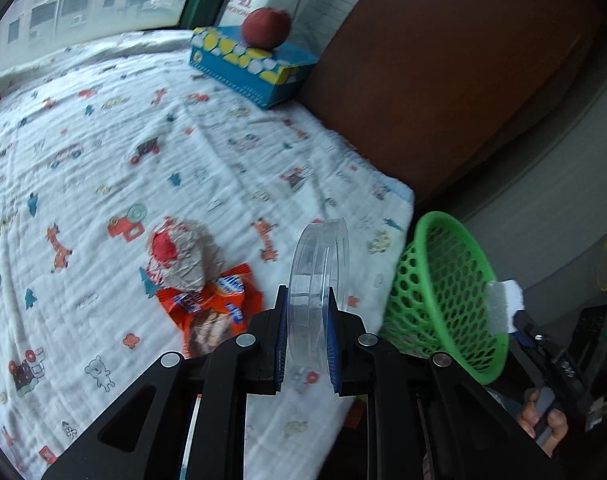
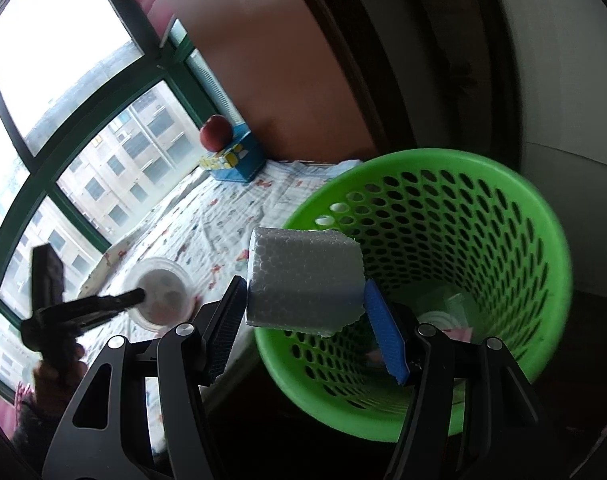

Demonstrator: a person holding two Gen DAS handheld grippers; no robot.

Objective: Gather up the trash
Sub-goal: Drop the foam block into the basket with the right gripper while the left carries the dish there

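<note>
My left gripper (image 1: 306, 308) is shut on a clear round plastic lid (image 1: 318, 280), held on edge above the patterned cloth. A crumpled paper ball (image 1: 183, 252) and an orange snack wrapper (image 1: 211, 312) lie on the cloth just left of it. My right gripper (image 2: 303, 300) is shut on a white foam block (image 2: 303, 280), held at the near rim of the green mesh basket (image 2: 443, 272). The basket (image 1: 443, 292) stands off the table's right edge; some pale trash lies at its bottom. The left gripper with the lid (image 2: 159, 292) also shows in the right wrist view.
A blue tissue box (image 1: 251, 68) with a red apple (image 1: 266, 27) on it stands at the table's far corner by the window. A brown wooden panel (image 1: 443, 60) runs along the right side. The cloth-covered table (image 1: 83, 160) stretches left.
</note>
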